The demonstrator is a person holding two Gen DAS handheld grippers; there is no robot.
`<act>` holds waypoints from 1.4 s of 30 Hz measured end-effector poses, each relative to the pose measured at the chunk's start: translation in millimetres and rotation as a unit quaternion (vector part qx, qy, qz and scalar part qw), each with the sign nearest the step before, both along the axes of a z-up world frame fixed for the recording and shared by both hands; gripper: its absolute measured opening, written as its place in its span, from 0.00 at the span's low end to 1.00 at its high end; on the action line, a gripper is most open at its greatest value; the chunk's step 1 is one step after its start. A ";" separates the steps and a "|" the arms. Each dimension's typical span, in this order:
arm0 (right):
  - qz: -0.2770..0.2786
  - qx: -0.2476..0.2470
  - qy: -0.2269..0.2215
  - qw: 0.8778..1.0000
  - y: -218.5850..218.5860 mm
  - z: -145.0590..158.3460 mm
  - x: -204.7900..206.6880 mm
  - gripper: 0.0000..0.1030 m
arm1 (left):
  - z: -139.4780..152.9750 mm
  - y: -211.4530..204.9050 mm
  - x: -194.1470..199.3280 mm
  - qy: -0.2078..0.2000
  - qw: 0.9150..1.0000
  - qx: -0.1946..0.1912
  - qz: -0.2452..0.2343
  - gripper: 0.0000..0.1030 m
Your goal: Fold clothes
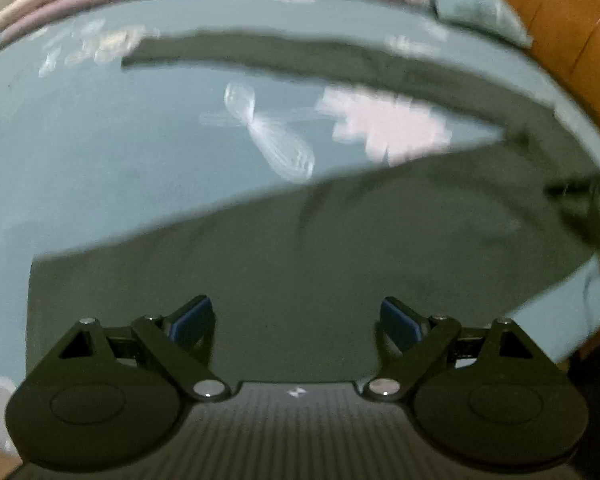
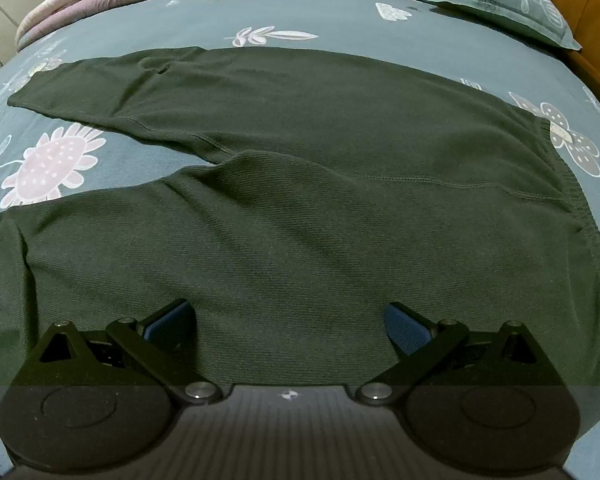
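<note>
Dark green trousers (image 2: 300, 184) lie spread flat on the blue flowered bedsheet (image 2: 340, 20) — legs splayed to the left, waistband to the right. Left gripper (image 1: 296, 320) and right gripper (image 2: 290, 322) hang over the cloth, jaws wide apart, holding nothing; a pillow (image 2: 500, 0) lies beyond.

Matt ribbed-knit cloth trousers (image 2: 300, 208) on a smooth printed cotton-like bedsheet (image 2: 340, 20).

A bed in a teal floral sheet (image 2: 340, 12), matching pillow (image 2: 500, 0), wooden headboard (image 2: 596, 8).
</note>
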State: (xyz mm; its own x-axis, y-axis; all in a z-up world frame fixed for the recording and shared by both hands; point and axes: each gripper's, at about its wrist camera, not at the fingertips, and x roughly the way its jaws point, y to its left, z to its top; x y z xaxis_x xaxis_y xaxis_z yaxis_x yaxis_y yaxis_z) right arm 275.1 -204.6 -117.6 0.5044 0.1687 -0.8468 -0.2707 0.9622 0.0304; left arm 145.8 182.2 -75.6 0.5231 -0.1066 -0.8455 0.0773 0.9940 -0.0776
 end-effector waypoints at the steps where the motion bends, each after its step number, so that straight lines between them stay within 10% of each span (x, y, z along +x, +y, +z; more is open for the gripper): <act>1: 0.000 0.000 0.000 1.000 0.0 -0.1 -0.1 1.00 | -3.7 1.1 -4.0 0.012 1.000 0.011 0.004 0.88; 32: -0.021 -0.001 0.001 1.000 3.2 -0.9 -1.5 1.00 | 1.6 90.5 14.9 -0.038 0.989 -0.022 0.143 0.88; 42: -0.035 -0.006 0.008 0.999 5.4 -0.2 -0.1 1.00 | 2.7 96.6 24.7 -0.057 0.990 -0.036 0.124 0.89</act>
